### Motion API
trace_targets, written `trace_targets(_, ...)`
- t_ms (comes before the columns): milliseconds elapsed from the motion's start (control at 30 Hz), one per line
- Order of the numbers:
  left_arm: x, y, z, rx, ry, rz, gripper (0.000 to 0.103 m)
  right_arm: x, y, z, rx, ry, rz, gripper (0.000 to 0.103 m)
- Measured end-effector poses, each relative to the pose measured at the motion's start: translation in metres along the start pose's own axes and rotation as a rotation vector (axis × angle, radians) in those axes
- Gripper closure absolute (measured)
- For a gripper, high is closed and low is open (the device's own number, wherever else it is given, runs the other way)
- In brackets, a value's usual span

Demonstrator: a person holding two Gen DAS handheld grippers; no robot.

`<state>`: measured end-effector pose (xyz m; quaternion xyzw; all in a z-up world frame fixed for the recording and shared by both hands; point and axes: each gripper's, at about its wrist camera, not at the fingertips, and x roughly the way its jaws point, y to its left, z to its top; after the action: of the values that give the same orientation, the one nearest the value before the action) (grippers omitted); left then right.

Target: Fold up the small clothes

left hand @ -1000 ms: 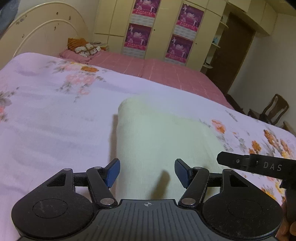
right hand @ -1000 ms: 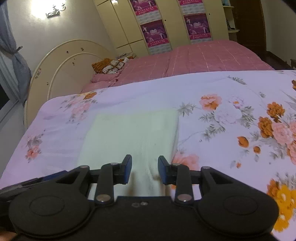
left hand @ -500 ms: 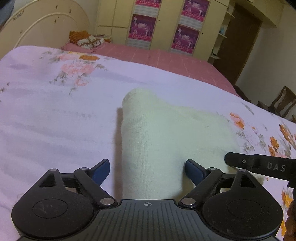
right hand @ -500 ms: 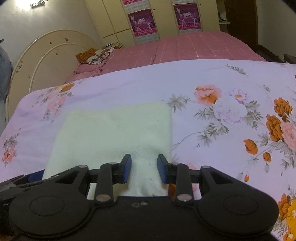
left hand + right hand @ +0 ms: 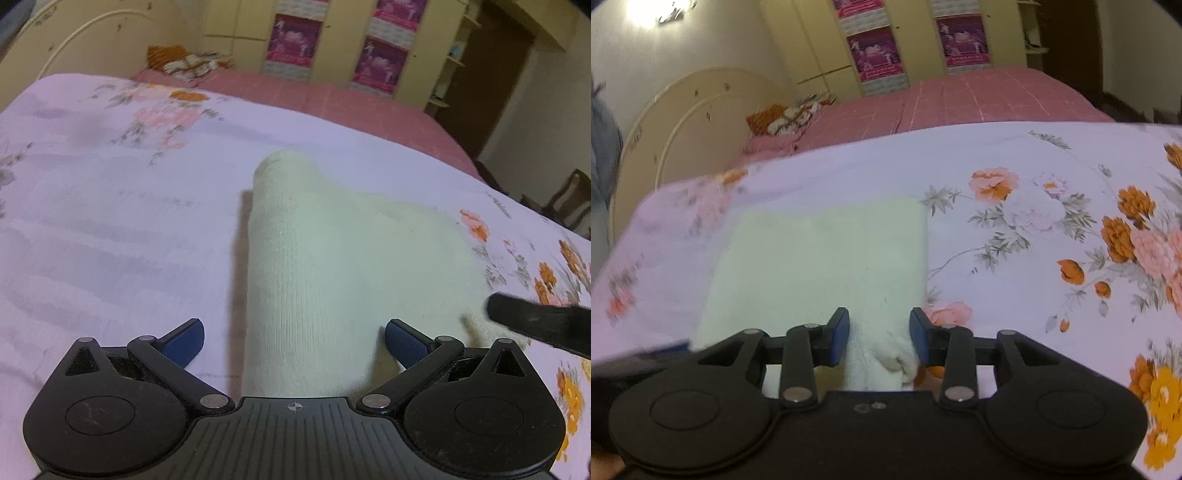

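Observation:
A pale yellow-green knitted garment (image 5: 332,258) lies folded on the floral bedspread (image 5: 92,240). In the left wrist view my left gripper (image 5: 293,339) is wide open, its blue pads either side of the garment's near left edge. In the right wrist view the garment (image 5: 820,258) is a flat rectangle. My right gripper (image 5: 879,332) is open, pads apart around the garment's near right corner, where the cloth bunches. The right gripper's black body (image 5: 539,325) shows at the right of the left wrist view.
The lilac floral bedspread (image 5: 1034,240) covers the near bed. A pink bed (image 5: 960,99) with a cushion (image 5: 783,118) lies behind, against a cream headboard (image 5: 683,122) and wardrobes with posters (image 5: 291,40). A wooden chair (image 5: 569,203) stands at far right.
Both grippers moved lower and closer to the garment's near edge. The left jaws opened wider. The right jaws opened wider, with the bunched corner between them.

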<state>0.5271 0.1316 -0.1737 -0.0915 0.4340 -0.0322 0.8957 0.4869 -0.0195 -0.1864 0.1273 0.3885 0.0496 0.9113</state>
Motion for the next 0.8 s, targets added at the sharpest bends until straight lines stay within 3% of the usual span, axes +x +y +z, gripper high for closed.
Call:
trace_targets(67,-0.002,-0.002,-0.001,-0.029,0.008,0.034,0.0,-0.013,-0.001,0.001,0.008,-0.031,0.034,0.062)
trace_targets(133,-0.007,-0.007,-0.005,-0.034,-0.013,0.068,0.0,-0.018,0.001,-0.005,-0.02,-0.02,0.005,0.057)
trace_targets(233,-0.014,-0.016,-0.013,-0.001,-0.048,0.115,0.0,-0.007,-0.005,-0.021,-0.031,0.067,-0.026,0.057)
trace_targets(333,-0.021,-0.024,-0.021,0.029,-0.077,0.141,0.0,-0.014,-0.015,-0.031,0.028,0.07,-0.005,0.052)
trace_targets(467,-0.03,-0.035,-0.031,0.083,-0.075,0.194,0.0,-0.03,-0.014,-0.045,0.012,0.07,0.008,0.045)
trace_targets(600,-0.042,-0.046,-0.043,0.183,-0.054,0.234,0.0,-0.023,-0.015,-0.061,-0.042,0.148,-0.043,0.042)
trace_targets(800,-0.083,-0.056,-0.064,0.236,-0.07,0.248,0.0,-0.051,-0.017,-0.069,-0.057,0.113,-0.029,0.033)
